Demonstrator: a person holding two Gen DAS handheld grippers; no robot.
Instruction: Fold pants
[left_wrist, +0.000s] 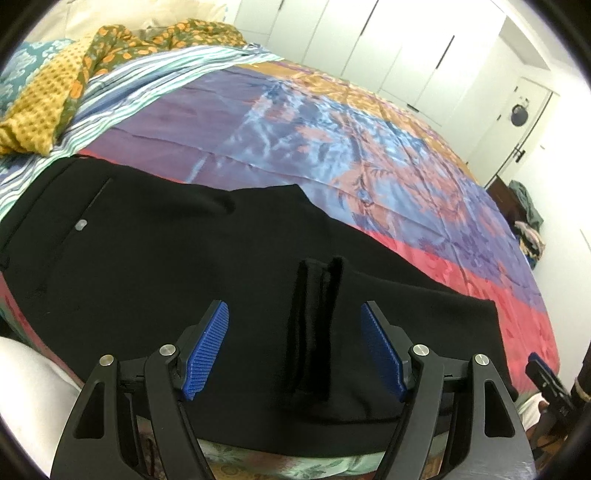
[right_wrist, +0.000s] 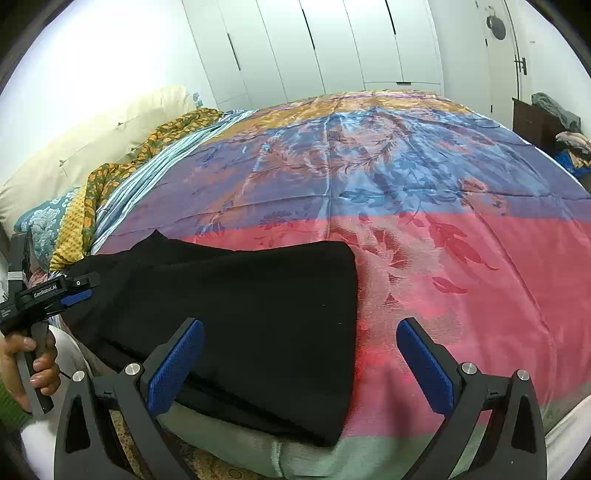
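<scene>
Black pants (left_wrist: 155, 258) lie folded on the bed near its front edge, with a back pocket and a small button at the left and a raised vertical pleat (left_wrist: 314, 325) in the cloth. My left gripper (left_wrist: 294, 314) is open just above the pants, with the pleat standing between its blue pads, untouched. In the right wrist view the pants (right_wrist: 240, 314) end in a straight right edge. My right gripper (right_wrist: 300, 332) is open over that right end, holding nothing. The left gripper (right_wrist: 79, 291) also shows at the left of that view, held in a hand.
The bed carries a bright red, blue and orange floral cover (right_wrist: 424, 206). A yellow-green patterned blanket (left_wrist: 51, 107) and pillows (right_wrist: 92, 136) lie at the head end. White wardrobe doors (right_wrist: 314, 48) stand behind. A dark stand with clothes (right_wrist: 554, 122) is at far right.
</scene>
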